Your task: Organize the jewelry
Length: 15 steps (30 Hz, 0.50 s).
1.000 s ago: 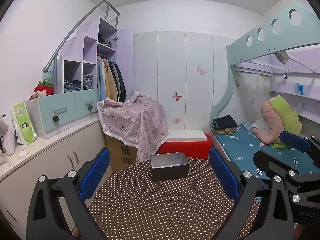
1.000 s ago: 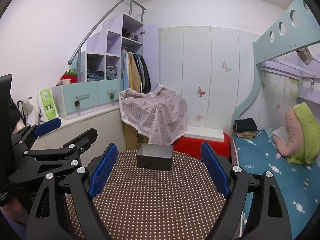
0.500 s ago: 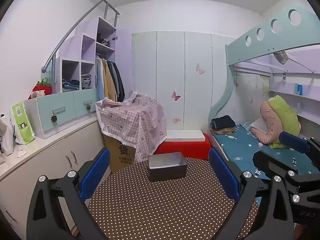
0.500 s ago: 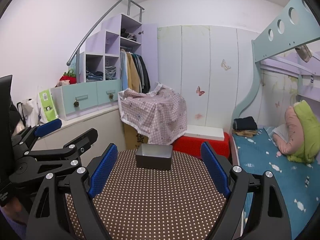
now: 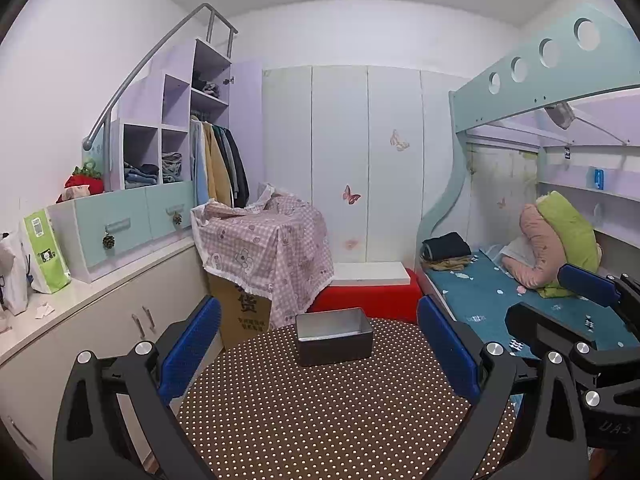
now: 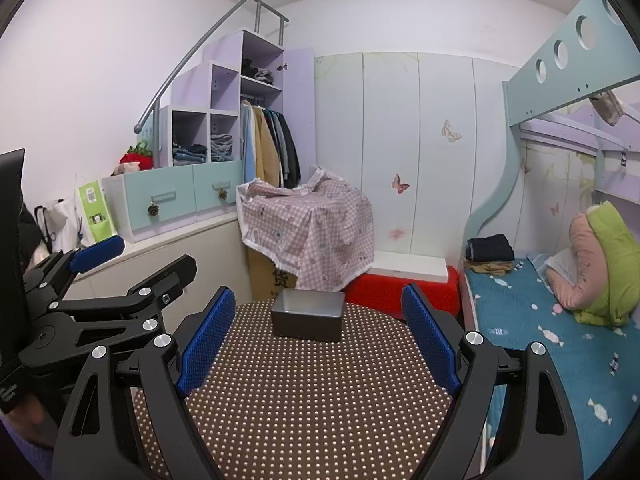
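A grey metal box (image 5: 334,336) stands at the far edge of a round table with a brown polka-dot cloth (image 5: 320,412); it also shows in the right wrist view (image 6: 307,314). No jewelry is visible. My left gripper (image 5: 318,354) is open and empty, held above the near half of the table. My right gripper (image 6: 318,338) is open and empty beside it, also short of the box. The right gripper shows at the right edge of the left wrist view (image 5: 572,320), and the left gripper at the left of the right wrist view (image 6: 116,276).
A cardboard box under a pink checked cloth (image 5: 264,248) stands behind the table beside a red bench (image 5: 368,300). A white counter with drawers (image 5: 100,280) runs along the left. A bunk bed with blue bedding (image 5: 512,292) is on the right.
Both grippers have drifted slightly, so the grey box sits a little farther left and lower in the views. Both stay open and empty.
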Each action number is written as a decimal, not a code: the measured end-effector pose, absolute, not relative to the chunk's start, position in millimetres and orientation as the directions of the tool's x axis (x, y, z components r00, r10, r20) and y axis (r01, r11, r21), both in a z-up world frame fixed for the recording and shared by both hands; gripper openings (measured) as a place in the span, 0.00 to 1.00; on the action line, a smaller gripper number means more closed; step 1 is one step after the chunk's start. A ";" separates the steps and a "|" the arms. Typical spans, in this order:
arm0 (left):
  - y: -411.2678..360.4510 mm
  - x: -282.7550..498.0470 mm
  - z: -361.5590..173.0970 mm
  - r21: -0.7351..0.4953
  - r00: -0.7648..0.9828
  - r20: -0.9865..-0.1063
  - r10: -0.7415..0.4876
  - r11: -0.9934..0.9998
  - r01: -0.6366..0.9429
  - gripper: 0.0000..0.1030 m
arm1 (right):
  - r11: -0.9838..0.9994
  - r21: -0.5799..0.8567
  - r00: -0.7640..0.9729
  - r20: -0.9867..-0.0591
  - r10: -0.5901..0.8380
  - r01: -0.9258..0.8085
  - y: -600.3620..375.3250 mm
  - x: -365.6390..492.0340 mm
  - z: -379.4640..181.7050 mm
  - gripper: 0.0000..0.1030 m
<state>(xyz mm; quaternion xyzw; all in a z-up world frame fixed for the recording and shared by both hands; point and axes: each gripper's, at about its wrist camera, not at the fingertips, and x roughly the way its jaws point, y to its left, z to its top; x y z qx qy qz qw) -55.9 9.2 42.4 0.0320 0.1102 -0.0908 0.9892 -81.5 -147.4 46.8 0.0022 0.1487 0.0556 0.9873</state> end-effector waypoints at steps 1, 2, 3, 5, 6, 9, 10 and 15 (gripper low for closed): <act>9.5 -56.0 42.8 0.042 0.959 -0.222 -0.173 0.981 0.187 0.93 | 0.994 0.022 0.950 -0.292 0.111 -0.110 -148.1 -81.3 46.1 0.80; 9.2 -56.5 42.8 0.043 0.960 -0.221 -0.173 0.982 0.187 0.93 | 0.994 0.022 0.950 -0.292 0.111 -0.109 -147.9 -81.5 47.4 0.80; 9.2 -56.4 43.0 0.046 0.960 -0.221 -0.171 0.982 0.185 0.93 | 0.994 0.021 0.950 -0.292 0.110 -0.109 -147.8 -81.8 47.6 0.80; 8.6 -57.2 42.3 0.048 0.961 -0.220 -0.170 0.982 0.185 0.93 | 0.994 0.023 0.950 -0.292 0.111 -0.109 -148.2 -81.7 47.3 0.80; 8.6 -57.3 42.3 0.049 0.961 -0.221 -0.169 0.982 0.184 0.93 | 0.994 0.022 0.950 -0.292 0.111 -0.109 -147.8 -81.9 47.6 0.80; 9.2 -58.0 43.9 0.053 0.962 -0.220 -0.165 0.982 0.180 0.93 | 0.994 0.020 0.951 -0.290 0.109 -0.108 -147.7 -81.9 47.2 0.80; 9.3 -58.1 44.5 0.055 0.962 -0.218 -0.163 0.982 0.179 0.93 | 0.994 0.021 0.951 -0.290 0.109 -0.107 -148.2 -82.0 47.0 0.80; 10.4 -57.8 45.8 0.054 0.961 -0.217 -0.169 0.981 0.184 0.93 | 0.994 0.015 0.951 -0.292 0.105 -0.105 -147.8 -81.7 48.7 0.80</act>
